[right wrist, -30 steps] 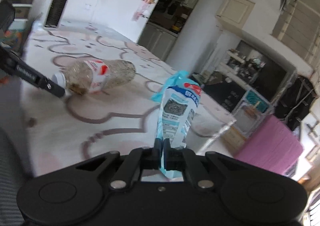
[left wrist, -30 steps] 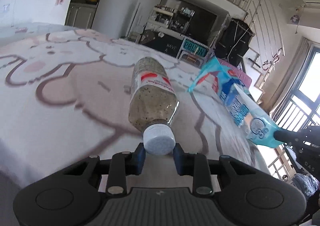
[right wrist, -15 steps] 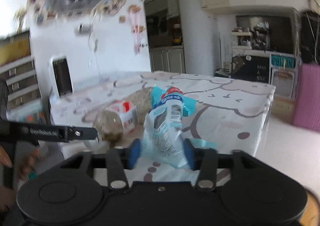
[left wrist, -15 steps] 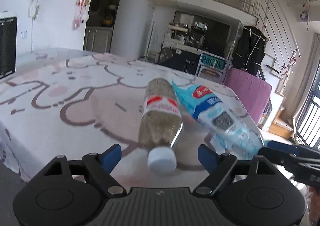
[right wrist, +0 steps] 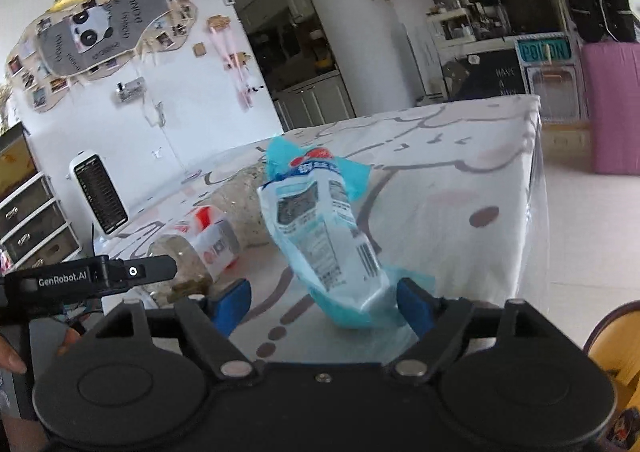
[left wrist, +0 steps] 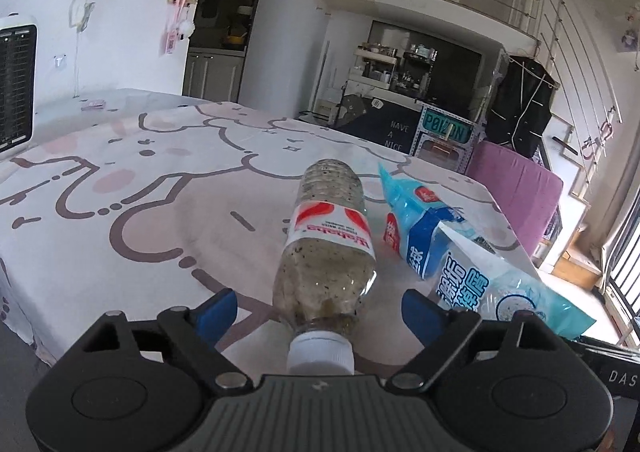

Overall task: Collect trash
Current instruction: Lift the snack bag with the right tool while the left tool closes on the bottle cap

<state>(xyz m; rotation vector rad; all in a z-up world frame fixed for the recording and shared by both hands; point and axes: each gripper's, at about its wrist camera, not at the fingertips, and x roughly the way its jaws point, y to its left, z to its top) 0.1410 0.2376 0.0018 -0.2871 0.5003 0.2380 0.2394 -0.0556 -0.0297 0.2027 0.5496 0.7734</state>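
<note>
A clear plastic bottle [left wrist: 328,244] with a red and white label and a white cap lies on the table [left wrist: 120,191], cap toward me. My left gripper [left wrist: 320,312] is open, with the bottle's neck between its blue pads [left wrist: 218,310] and neither pad touching it. Right of the bottle lies a blue and white snack bag [left wrist: 440,252]. In the right wrist view the bag [right wrist: 324,228] rests with its near end between the fingers of my right gripper [right wrist: 324,300]. Those jaws are opening and the pads [right wrist: 414,302] do not press on the bag. The bottle [right wrist: 208,240] lies to the left there.
The table's cloth has pink cartoon outlines, and its right edge [right wrist: 536,179] drops off close to the bag. A white heater [right wrist: 98,195] stands at the table's far left. A purple seat [left wrist: 516,191] stands past the table, and a hand [right wrist: 12,356] holds the left gripper's handle.
Both grippers let go: the left opened off the bottle's cap and the right off the bag. Bottle and bag now lie side by side on the table. The right gripper rolled level and came down.
</note>
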